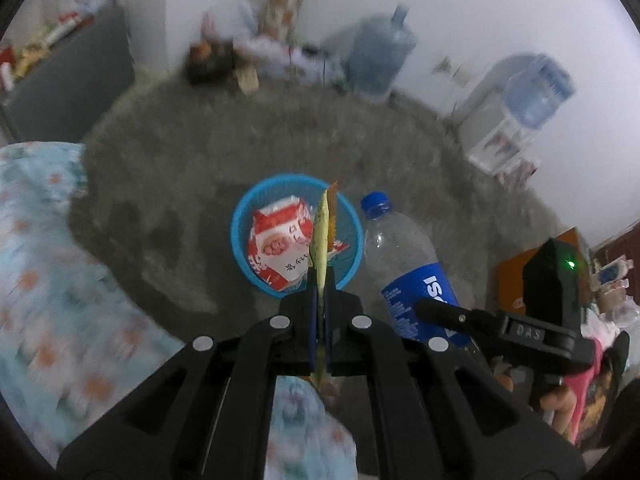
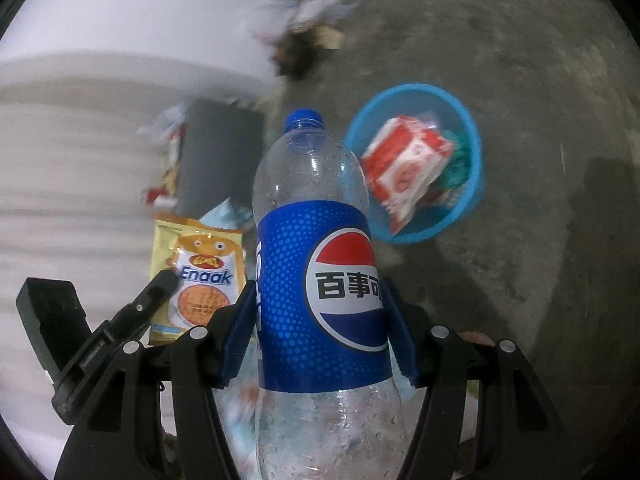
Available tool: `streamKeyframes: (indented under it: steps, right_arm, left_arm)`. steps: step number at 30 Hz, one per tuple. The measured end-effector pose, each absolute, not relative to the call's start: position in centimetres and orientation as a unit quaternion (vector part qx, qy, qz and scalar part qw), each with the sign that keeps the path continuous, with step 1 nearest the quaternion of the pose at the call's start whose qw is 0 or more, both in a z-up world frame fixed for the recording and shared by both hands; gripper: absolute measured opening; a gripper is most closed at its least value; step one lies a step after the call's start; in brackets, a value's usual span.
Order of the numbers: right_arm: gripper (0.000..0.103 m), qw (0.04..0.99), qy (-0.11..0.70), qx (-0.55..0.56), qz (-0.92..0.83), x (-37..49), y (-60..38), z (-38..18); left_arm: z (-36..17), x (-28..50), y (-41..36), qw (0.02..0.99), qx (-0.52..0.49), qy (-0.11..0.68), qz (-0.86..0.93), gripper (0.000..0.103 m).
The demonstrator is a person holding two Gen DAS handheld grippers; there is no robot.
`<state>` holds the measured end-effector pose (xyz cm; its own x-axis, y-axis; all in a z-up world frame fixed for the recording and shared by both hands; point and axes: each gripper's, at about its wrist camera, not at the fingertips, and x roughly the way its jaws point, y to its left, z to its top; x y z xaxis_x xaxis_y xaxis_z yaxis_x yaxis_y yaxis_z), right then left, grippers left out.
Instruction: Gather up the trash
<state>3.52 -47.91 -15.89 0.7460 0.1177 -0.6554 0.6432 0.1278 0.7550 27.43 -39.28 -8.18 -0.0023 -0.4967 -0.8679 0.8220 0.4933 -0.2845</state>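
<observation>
Carry-to-bin step: my left claw pinches a snack wrapper over the blue basket; my right claw clamps the Pepsi bottle, basket at two o'clock. Next: release inside the rim.

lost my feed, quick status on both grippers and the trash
Left gripper shut on yellow wrapper. Right gripper clamped on empty cola bottle. Blue basket ahead on floor, red packet inside. Nothing in the way.
</observation>
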Motion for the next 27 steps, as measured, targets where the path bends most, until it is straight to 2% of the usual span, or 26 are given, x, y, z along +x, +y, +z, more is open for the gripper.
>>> streamKeyframes:
  steps: [5, 6, 8, 9, 14, 20, 23, 27]
  right_arm:
    - [0.06, 0.643, 0.29, 0.674, -0.221, 6.8, -52.9, -21.8]
    - [0.061, 0.633, 0.286, 0.682, -0.229, 7.5, -53.5, -23.0]
    - [0.066, 0.617, 0.276, 0.692, -0.253, 8.7, -55.3, -25.6]
    - [0.072, 0.613, 0.274, 0.692, -0.265, 8.8, -55.7, -26.5]
    - [0.073, 0.598, 0.282, 0.698, -0.275, 8.5, -55.1, -29.2]
    - [0.073, 0.622, 0.284, 0.669, -0.292, 5.5, -53.3, -27.1]
    - [0.073, 0.654, 0.289, 0.63, -0.303, 4.0, -51.2, -23.6]
    - [0.073, 0.714, 0.284, 0.566, -0.298, 3.2, -48.2, -18.0]
  left_arm:
    - [-14.3, 30.4, -47.2, 0.675, 0.197, 0.541, -0.461, 0.001]
    - [-15.4, 31.2, -48.6, 0.67, 0.199, 0.547, -0.46, 0.006]
    - [-17.6, 32.3, -50.4, 0.661, 0.201, 0.563, -0.453, 0.039]
    - [-19.0, 32.9, -51.2, 0.665, 0.202, 0.569, -0.439, 0.045]
    - [-22.3, 33.6, -51.1, 0.662, 0.197, 0.594, -0.412, 0.047]
    - [-19.3, 31.6, -49.2, 0.665, 0.199, 0.575, -0.434, 0.048]
    - [-15.0, 29.8, -47.0, 0.673, 0.191, 0.55, -0.456, 0.052]
    - [-7.3, 26.8, -41.8, 0.716, 0.169, 0.472, -0.486, 0.057]
